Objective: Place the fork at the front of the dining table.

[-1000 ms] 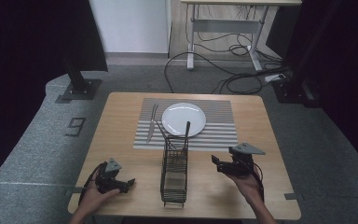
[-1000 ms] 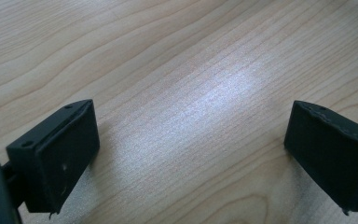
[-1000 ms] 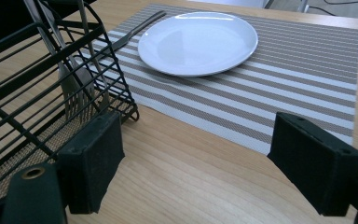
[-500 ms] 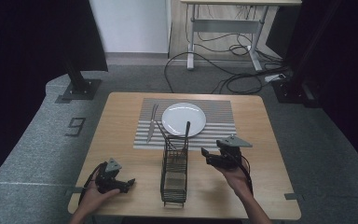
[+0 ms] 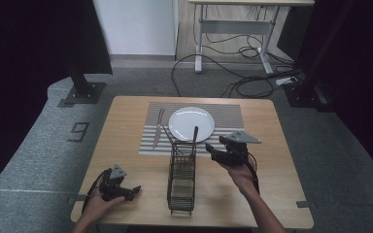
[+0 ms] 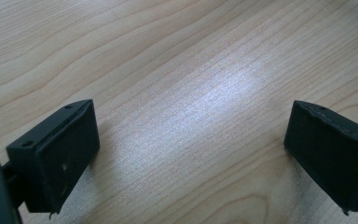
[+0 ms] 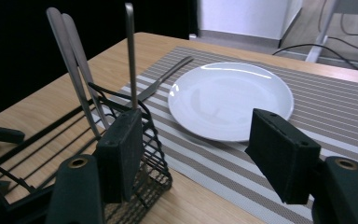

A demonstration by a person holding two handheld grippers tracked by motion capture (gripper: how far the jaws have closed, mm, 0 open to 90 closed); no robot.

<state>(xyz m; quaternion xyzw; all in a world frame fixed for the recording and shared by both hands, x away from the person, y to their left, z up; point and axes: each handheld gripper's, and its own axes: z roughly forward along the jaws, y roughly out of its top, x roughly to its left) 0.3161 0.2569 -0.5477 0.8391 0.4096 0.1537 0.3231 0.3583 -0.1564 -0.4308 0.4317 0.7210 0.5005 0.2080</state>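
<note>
A black wire caddy (image 5: 182,177) stands in the middle of the wooden table (image 5: 126,116), with slim metal utensil handles (image 7: 129,56) upright at its far end. Behind it a white plate (image 5: 191,124) lies on a striped placemat (image 5: 228,114), a fork (image 5: 158,127) to its left. My right gripper (image 5: 210,150) hovers just right of the caddy's far end. In the right gripper view the right gripper (image 7: 196,135) faces the plate (image 7: 230,98); its jaws have just been closing, with nothing between them. My left gripper (image 5: 132,191) rests open on the table front left, its jaws (image 6: 191,135) wide over bare wood.
A desk frame and loose cables (image 5: 233,73) are on the floor beyond the table. Black stand bases (image 5: 82,92) sit at the far left and far right. Bare wood lies between the left gripper and the caddy.
My right gripper has moved left toward the caddy's far end and risen a little, and its jaws have narrowed. The left gripper has stayed where it was.
</note>
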